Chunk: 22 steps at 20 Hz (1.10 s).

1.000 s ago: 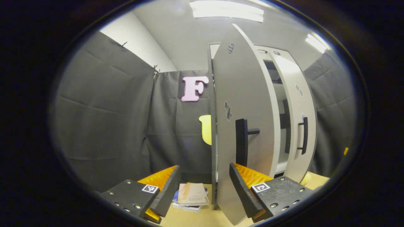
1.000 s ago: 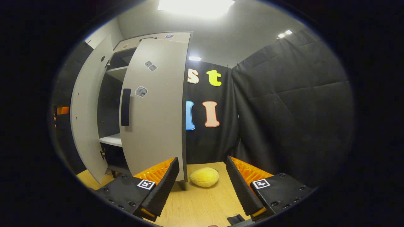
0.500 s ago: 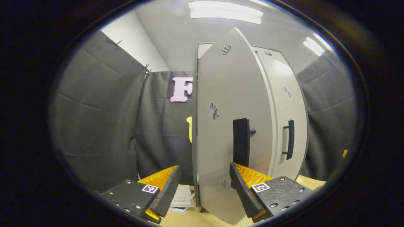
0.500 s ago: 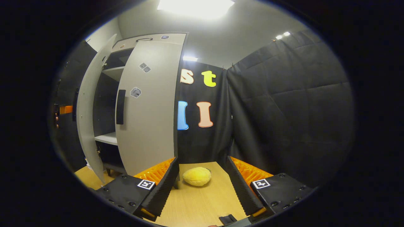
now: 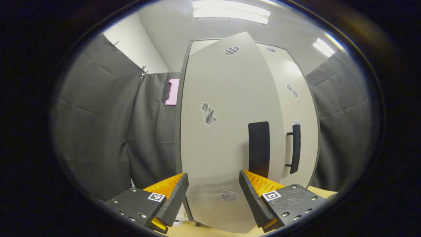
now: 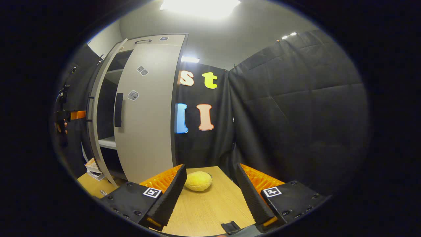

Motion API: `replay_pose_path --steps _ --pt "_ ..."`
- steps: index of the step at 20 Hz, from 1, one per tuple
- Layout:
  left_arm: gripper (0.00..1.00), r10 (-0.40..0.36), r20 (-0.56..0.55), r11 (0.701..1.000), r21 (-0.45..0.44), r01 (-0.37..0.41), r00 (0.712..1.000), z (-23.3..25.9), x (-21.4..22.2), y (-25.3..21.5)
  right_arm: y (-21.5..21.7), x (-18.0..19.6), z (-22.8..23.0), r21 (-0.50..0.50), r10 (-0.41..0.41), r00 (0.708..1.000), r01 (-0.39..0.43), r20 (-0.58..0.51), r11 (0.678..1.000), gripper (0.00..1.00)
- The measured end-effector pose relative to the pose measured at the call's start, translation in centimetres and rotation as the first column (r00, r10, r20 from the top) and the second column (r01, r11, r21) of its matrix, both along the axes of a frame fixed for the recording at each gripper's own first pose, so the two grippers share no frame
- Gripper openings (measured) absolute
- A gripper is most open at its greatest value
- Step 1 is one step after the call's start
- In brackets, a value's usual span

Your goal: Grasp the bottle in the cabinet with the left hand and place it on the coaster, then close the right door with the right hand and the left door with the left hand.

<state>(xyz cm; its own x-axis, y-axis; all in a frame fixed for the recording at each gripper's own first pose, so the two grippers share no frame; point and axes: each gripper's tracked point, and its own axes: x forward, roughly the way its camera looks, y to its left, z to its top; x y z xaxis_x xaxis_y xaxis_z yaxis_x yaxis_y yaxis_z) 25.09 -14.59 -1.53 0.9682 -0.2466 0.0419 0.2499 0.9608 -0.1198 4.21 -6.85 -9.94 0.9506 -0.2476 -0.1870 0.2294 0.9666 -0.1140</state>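
Observation:
In the left gripper view the cabinet's grey left door (image 5: 217,131) stands broad and close in front of me, almost shut against the right door (image 5: 301,108). Its black handle (image 5: 259,148) sits just above my right-hand finger (image 5: 250,197). My left gripper (image 5: 213,194) is open, its fingers spread against the door's lower face. In the right gripper view the right door (image 6: 144,108) looks shut and the left door (image 6: 96,112) is a narrow gap from shutting, showing shelves. My right gripper (image 6: 210,194) is open over the wooden table, holding nothing.
A yellow plush lump (image 6: 198,181) lies on the table (image 6: 204,210) just beyond the right gripper's fingers. A stack of books (image 6: 92,166) sits by the cabinet's left foot. A hand with the other gripper (image 6: 62,121) is at the far left. Black cloth walls surround the booth.
The left door has swung most of the way shut with my left gripper following its face, and the gap between the doors has narrowed. The right gripper has backed off slightly.

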Motion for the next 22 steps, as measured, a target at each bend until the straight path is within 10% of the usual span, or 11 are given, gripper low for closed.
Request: replay_pose_path --steps 22 --pt "0.91 0.150 -0.003 0.983 0.109 -0.149 0.989 -0.5 -16.8 9.8 7.1 1.9 4.5 0.059 0.316 0.944 -0.322 0.092 0.945 0.96"
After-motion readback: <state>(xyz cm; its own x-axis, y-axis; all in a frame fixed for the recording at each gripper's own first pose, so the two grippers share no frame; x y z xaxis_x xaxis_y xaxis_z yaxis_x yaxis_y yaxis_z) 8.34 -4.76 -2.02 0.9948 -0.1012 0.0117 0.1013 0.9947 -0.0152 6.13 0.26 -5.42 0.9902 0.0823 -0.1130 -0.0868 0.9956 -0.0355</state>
